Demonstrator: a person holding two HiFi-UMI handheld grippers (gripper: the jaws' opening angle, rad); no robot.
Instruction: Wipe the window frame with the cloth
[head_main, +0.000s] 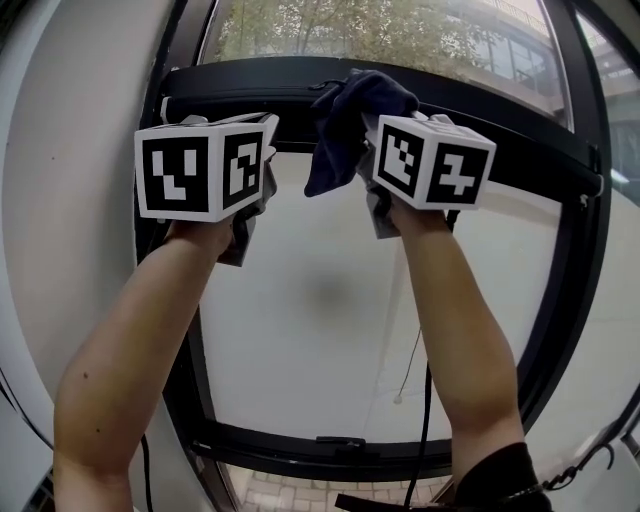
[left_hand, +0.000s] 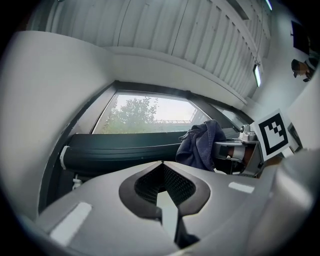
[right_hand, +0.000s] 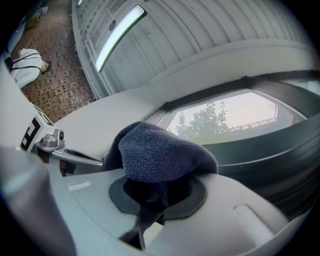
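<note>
A dark blue cloth (head_main: 345, 125) hangs from my right gripper (head_main: 372, 140), which is shut on it just in front of the black window frame bar (head_main: 470, 110). In the right gripper view the cloth (right_hand: 160, 155) bulges out over the closed jaws. My left gripper (head_main: 262, 160) is held up beside it at the left end of the same bar, shut with nothing in it. The left gripper view shows the cloth (left_hand: 200, 145) and the right gripper's marker cube (left_hand: 272, 134) off to the right, with the black bar (left_hand: 120, 152) ahead.
The black frame runs down both sides (head_main: 570, 290) and along the bottom (head_main: 330, 450) of a pale lower pane. A thin cord (head_main: 412, 360) hangs in front of the pane. A white wall (head_main: 70, 200) lies to the left. Trees show through the upper glass (head_main: 350, 35).
</note>
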